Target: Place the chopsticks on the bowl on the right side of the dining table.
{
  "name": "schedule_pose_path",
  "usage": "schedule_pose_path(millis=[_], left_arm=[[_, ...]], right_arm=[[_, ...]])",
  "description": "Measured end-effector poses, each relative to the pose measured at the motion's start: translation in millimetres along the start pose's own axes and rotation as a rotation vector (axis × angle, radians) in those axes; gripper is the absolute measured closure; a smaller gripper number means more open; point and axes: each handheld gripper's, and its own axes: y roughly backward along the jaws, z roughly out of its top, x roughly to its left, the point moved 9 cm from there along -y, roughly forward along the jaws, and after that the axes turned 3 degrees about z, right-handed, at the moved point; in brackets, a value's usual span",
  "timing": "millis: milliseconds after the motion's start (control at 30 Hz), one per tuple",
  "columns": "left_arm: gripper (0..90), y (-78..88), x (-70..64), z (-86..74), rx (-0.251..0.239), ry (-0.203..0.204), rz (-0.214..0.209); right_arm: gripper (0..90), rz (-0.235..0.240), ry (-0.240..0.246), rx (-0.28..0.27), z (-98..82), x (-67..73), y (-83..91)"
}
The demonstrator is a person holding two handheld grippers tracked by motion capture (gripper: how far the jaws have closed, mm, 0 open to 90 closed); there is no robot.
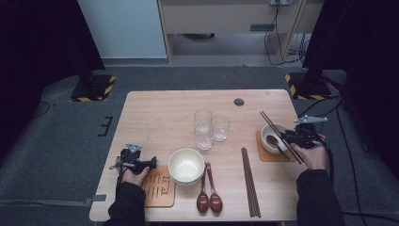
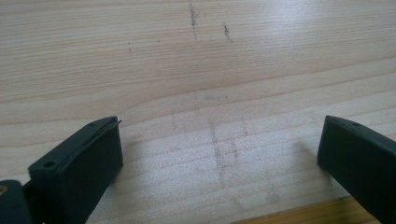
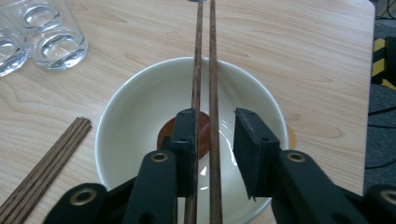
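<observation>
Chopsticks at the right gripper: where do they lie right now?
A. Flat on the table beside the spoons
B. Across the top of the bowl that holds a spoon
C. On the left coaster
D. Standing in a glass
B: the chopsticks run over the bowl with the spoon in it, passing between the right gripper jaws, which stand slightly apart around them.

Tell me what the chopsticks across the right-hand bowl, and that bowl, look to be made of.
Chopsticks: dark brown wood by the look, fine lengthwise grain, matte. Bowl: likely glazed ceramic, smooth cream white with glossy reflections inside, though hard plastic is possible.
</observation>
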Motion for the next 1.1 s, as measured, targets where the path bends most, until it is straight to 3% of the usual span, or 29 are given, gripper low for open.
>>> schedule_pose_path(millis=[267,667,933,1100], left_arm=[[0.0,0.0,0.0,0.0,0.000,0.000,0.000],[0.0,0.0,0.0,0.0,0.000,0.000,0.000],[0.0,0.0,0.0,0.0,0.000,0.000,0.000],[0.0,0.0,0.0,0.0,0.000,0.000,0.000]], right_arm=[[64.0,-0.008,0.022,0.026,-3.2,2.6,-6.6],[77.1,-0.006,0.027,0.059,-8.5,1.0,-8.9],[78.7,0.004,0.046,0.055,-8.4,2.0,-7.8],[78.8,0.036,0.063,0.059,-9.7,5.6,-6.9]])
